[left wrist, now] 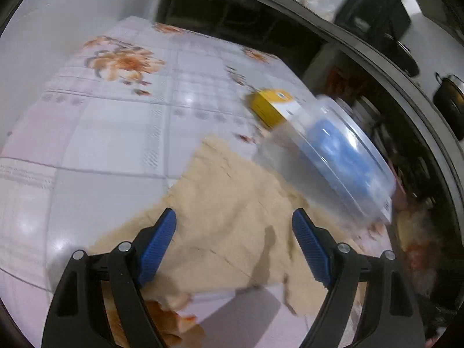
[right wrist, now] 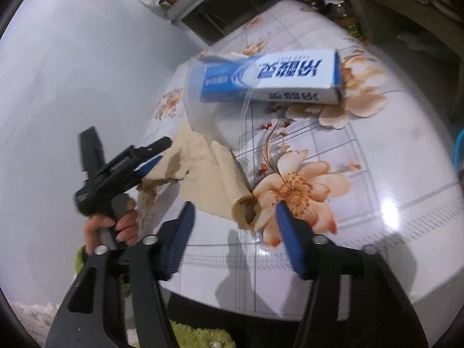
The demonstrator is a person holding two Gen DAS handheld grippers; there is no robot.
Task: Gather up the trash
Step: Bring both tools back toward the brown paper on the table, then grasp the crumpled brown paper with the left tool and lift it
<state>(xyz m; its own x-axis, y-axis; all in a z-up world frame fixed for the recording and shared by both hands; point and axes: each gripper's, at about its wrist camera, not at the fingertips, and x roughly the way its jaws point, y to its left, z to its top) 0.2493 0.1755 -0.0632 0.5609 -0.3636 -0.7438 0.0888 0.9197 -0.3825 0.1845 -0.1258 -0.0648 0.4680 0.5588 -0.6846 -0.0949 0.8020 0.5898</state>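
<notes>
**Item: crumpled brown paper, bench, awaiting pickup**

Left gripper (left wrist: 233,246), lower centre of its view: jaws spread, nothing pinched, brown paper (left wrist: 232,217) beneath. Right gripper (right wrist: 235,229): jaws apart, empty, beside the paper's rolled end. Advice: straddle a raised fold, then close. Clear container (left wrist: 327,156), frame right, is motion-blurred; blue-white carton (right wrist: 290,78) partly veiled behind it.

- Between left gripper (left wrist: 233,232) jaws: only flat brown paper (left wrist: 232,217), no obstruction.
- Ahead-right of them: clear plastic container (left wrist: 327,159) w/ yellow box (left wrist: 269,107) behind, blocking.
- Ahead-left: bare surface (left wrist: 116,145), free room.
- Between right gripper (right wrist: 233,217) jaws: rolled paper end; blue-white box (right wrist: 290,75) farther ahead.
</notes>
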